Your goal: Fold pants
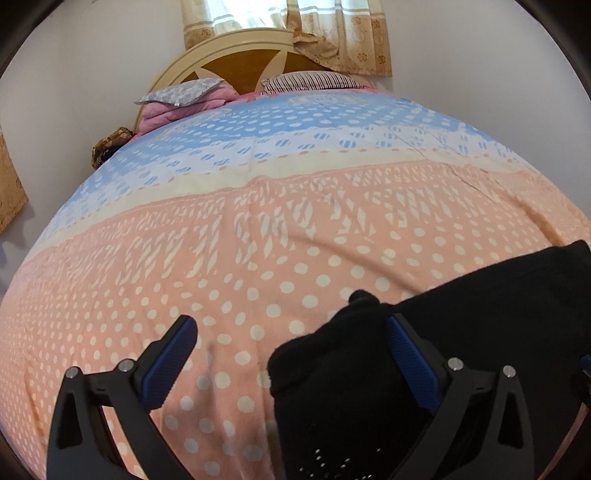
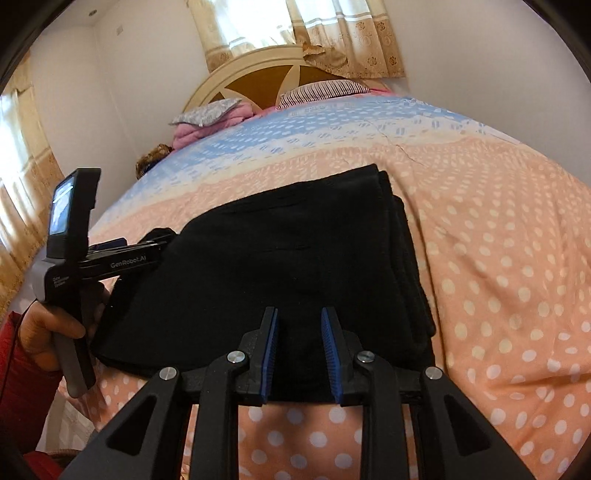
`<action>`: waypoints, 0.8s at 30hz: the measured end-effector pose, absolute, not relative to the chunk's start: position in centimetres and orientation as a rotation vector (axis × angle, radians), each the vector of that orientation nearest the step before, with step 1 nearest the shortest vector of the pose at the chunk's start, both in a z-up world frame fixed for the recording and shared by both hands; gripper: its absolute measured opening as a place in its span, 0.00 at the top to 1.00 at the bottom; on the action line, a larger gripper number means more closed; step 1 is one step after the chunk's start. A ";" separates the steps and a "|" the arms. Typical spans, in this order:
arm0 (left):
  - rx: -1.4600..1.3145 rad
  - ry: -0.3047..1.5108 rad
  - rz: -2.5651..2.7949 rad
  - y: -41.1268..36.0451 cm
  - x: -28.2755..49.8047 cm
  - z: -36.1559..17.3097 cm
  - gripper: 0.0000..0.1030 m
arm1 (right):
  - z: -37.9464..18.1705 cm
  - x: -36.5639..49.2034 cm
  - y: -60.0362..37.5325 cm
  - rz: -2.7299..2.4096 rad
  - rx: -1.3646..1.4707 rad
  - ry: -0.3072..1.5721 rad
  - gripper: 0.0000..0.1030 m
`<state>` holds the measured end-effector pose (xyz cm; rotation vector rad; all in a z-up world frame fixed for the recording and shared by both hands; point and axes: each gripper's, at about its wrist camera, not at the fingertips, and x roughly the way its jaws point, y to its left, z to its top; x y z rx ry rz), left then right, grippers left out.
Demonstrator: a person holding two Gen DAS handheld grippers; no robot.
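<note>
Two views: left wrist cam and right wrist cam, both looking up the bed toward the headboard (image 1: 236, 55).
Pants: black pants (image 2: 288, 258), folded into a thick rectangle, lying flat on the pink polka-dot bedspread (image 2: 498, 277) near the foot end of the bed.
Left gripper: left gripper (image 1: 291, 354) is spread wide, nothing clamped. One blue-padded finger (image 1: 173, 354) sits over bare bedspread, the other is right at the bunched corner of the pants.
Right gripper: right gripper (image 2: 299, 354) has its jaws partly apart with a clear gap between the blue pads (image 2: 271, 354), hovering at the near edge of the pants. Can't see any fabric pinched between them.
Only in right view: the whole folded bundle with its stacked layers along the right edge, plus the left gripper seen side-on with its little screen and "GenRobot.AI" on the body, and the person's left hand (image 2: 44, 332) in a red sleeve on the handle.
Only in left view: the lumpy left corner of the pants up close, and a big stretch of bedspread to the left of them.
Background: striped pillow (image 1: 314, 79), grey patterned pillow (image 1: 181, 92) on a pink folded blanket (image 1: 177, 110), curtains (image 1: 332, 33) behind the headboard.
</note>
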<state>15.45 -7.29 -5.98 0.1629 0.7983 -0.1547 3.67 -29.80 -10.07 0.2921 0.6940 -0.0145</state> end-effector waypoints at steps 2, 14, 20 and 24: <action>0.163 0.807 -0.158 -7.1 15.2 -5.4 0.00 | -9.9 3.5 -29.7 -0.019 0.267 0.700 0.75; 0.208 0.823 -0.174 -7.5 10.0 -5.6 0.00 | -6.5 9.8 -30.9 -0.110 0.162 0.665 0.75; 0.205 0.828 -0.168 -7.5 10.2 -6.1 0.00 | -8.4 11.9 -30.4 -0.168 0.112 0.700 0.75; 0.192 0.830 -0.174 -7.3 10.2 -6.3 0.00 | -8.7 12.2 -30.7 -0.177 0.132 0.696 0.75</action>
